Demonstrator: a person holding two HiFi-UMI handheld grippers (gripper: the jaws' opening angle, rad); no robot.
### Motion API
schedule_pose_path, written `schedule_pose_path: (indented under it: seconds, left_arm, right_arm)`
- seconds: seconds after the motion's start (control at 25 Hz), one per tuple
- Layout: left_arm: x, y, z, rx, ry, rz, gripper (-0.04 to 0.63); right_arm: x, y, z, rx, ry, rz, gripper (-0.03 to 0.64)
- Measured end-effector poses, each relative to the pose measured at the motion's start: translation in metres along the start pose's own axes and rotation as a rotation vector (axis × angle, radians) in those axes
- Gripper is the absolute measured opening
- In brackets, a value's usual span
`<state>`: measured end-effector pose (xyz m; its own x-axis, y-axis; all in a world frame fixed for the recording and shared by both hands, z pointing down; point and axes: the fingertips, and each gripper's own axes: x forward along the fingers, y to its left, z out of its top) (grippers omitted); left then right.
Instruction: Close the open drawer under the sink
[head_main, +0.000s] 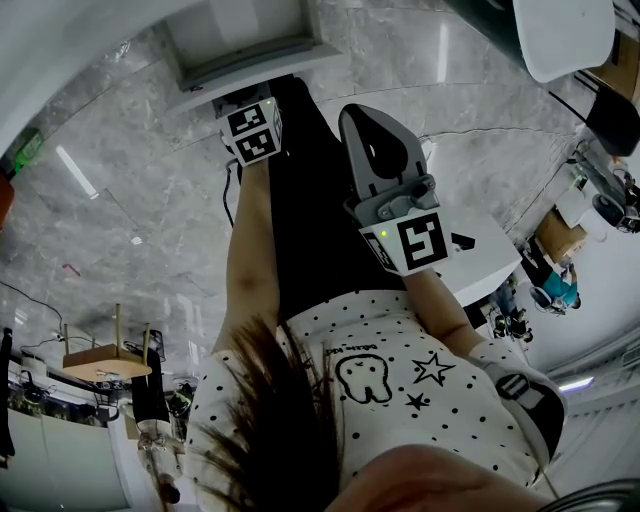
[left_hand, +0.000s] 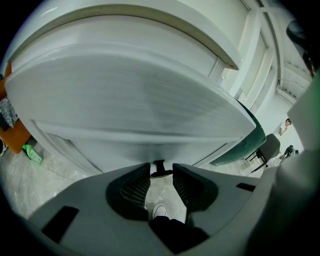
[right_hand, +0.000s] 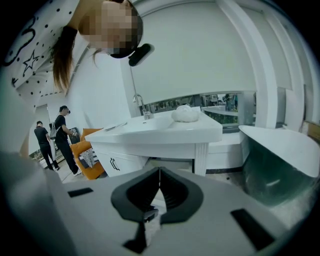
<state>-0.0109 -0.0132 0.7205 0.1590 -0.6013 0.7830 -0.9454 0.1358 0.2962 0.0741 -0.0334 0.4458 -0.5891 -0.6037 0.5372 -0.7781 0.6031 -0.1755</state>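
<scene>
**Layout round the sink**

The drawer (left_hand: 150, 107) stands out from under the sink (right_hand: 165, 131). Its handle (left_hand: 159, 165) lies just past the tips of the left claw (left_hand: 161, 171), in line with the gap between them. The right claw (right_hand: 159, 172) hangs well back from the sink, to the right of the left claw and nearer the person. On the sink, a tap (right_hand: 140, 106) stands at the back, with a lump (right_hand: 186, 114) just right of it. A tub (right_hand: 280, 160) sits right of the sink. A chair (right_hand: 86, 155) is left of the sink, with two people (right_hand: 60, 132) farther left.
</scene>
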Motion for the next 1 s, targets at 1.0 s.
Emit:
schedule_pose_path:
  seconds: [1.0]
  left_arm:
    - [0.008, 0.009, 0.012, 0.004, -0.009, 0.014, 0.141]
  right_arm:
    - [0.010, -0.015, -0.007, 0.015, 0.020, -0.015, 0.015]
